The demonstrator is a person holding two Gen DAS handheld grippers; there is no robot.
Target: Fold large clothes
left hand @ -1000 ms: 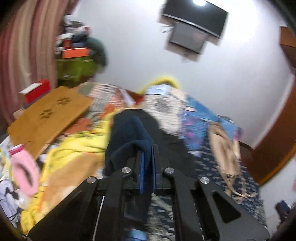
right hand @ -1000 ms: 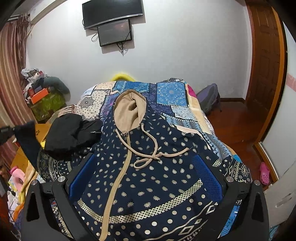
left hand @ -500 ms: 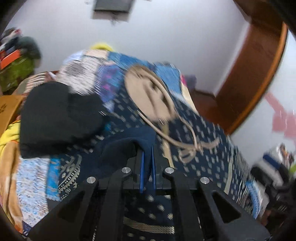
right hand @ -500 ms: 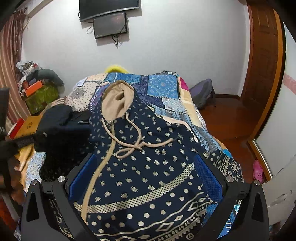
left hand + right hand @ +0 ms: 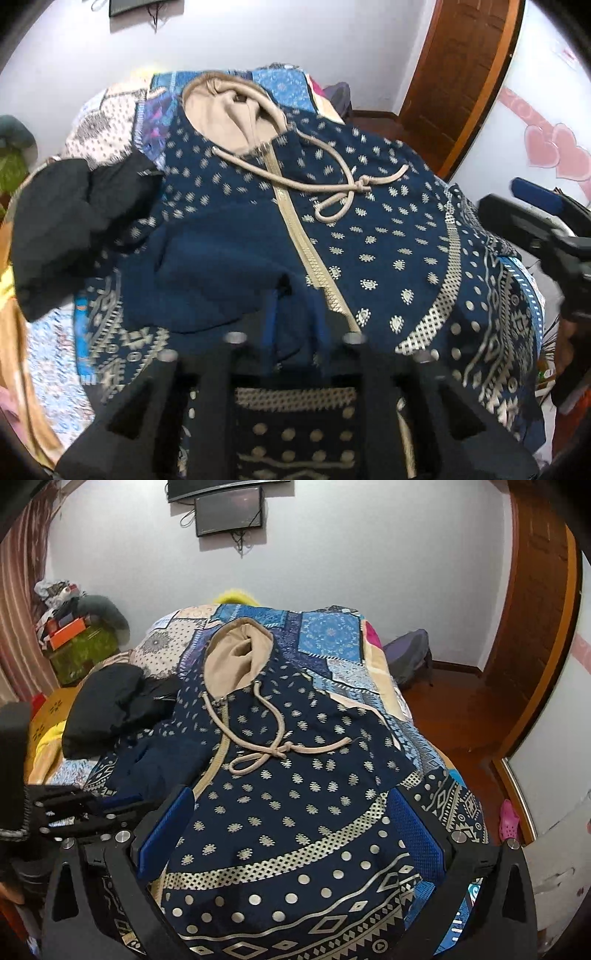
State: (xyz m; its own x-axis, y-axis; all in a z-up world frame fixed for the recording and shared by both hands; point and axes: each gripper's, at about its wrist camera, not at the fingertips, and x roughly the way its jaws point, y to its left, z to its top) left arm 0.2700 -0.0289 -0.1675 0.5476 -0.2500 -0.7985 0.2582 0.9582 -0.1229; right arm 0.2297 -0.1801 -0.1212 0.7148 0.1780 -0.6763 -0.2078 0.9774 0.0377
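Your hoodie (image 5: 295, 812) runs off the bottom edge of both frames, its hem unseen. At lower centre, blur smears your left gripper's fingers (image 5: 269, 317).

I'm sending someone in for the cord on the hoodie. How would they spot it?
On the patchwork bedspread lies a navy patterned hoodie. Below its beige-lined hood, the drawstring crosses the chest, a thick beige cord tied in a loose bow, unlike the flat beige zipper strip beside it.

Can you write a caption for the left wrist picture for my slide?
Left hand-held gripper, jaws just opening, lays the folded navy sleeve across the patterned zip hoodie on the bed.
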